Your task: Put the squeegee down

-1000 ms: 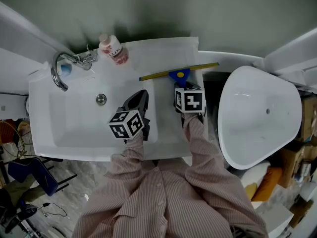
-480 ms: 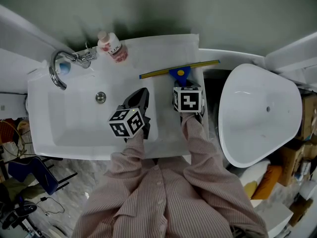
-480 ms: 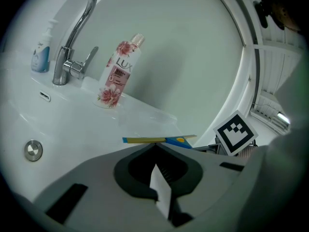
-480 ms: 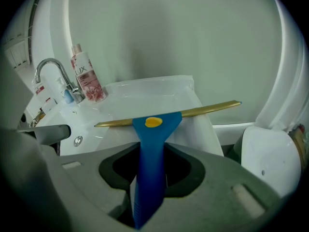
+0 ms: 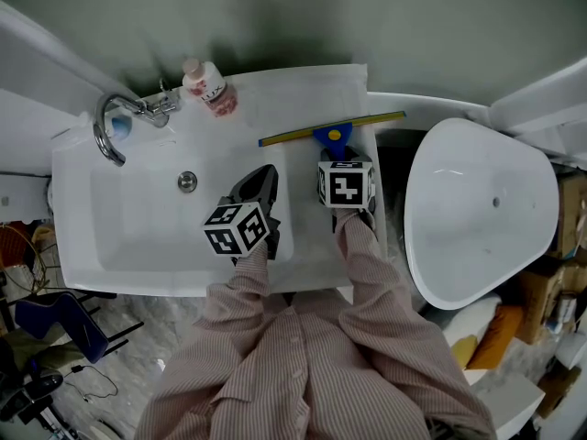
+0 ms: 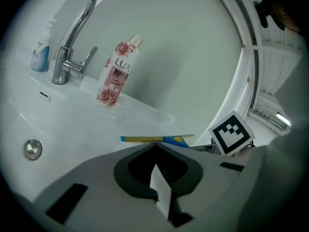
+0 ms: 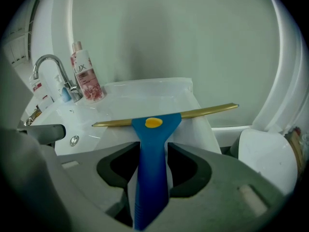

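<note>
The squeegee [image 5: 303, 134] has a yellow blade and a blue handle. It lies across the flat white counter [image 5: 312, 94] to the right of the basin. My right gripper [image 5: 337, 159] is over the handle [image 7: 152, 178], which runs between its jaws. They are opening, and a sliver of white counter shows between the handle and the right jaw. My left gripper [image 5: 266, 172] hangs over the basin's right edge, shut with its tips together, holding nothing. In the left gripper view the squeegee [image 6: 154, 139] lies just beyond the left gripper [image 6: 155, 145].
A chrome faucet [image 5: 110, 126], a small blue-and-white bottle [image 6: 41, 52] and a pink Lux bottle [image 5: 209, 90] stand at the sink's back left. The drain [image 5: 187, 182] is in the basin. A white tub [image 5: 486, 218] is close on the right.
The right gripper's marker cube has shifted slightly up and left. The squeegee and the left gripper stay where they were.
</note>
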A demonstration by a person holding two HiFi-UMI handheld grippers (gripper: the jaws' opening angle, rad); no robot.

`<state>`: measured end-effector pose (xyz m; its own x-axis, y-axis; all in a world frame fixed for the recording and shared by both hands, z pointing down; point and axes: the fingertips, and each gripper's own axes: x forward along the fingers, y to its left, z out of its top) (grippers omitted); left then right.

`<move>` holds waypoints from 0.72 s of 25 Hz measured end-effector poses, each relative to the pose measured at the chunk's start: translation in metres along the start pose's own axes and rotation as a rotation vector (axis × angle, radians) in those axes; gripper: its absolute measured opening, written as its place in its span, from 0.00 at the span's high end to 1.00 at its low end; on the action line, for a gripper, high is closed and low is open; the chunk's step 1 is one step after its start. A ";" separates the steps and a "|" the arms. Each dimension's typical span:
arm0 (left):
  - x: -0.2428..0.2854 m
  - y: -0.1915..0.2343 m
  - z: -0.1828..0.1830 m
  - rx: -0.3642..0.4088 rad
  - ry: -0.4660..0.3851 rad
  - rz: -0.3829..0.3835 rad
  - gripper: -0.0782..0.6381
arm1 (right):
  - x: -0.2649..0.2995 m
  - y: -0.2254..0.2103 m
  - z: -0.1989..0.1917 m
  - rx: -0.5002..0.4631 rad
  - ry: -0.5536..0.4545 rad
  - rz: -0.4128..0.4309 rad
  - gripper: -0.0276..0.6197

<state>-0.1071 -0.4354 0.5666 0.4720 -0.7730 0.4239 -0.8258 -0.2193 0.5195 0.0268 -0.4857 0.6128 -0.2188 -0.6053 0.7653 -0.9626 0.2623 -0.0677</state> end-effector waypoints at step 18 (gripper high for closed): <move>-0.024 -0.030 0.006 0.049 -0.033 -0.074 0.89 | -0.054 0.008 0.022 -0.097 -0.188 -0.011 0.68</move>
<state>-0.0953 -0.4136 0.5358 0.5229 -0.7723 0.3607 -0.8034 -0.3052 0.5112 0.0273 -0.4679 0.5570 -0.2429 -0.7355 0.6325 -0.9473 0.3203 0.0087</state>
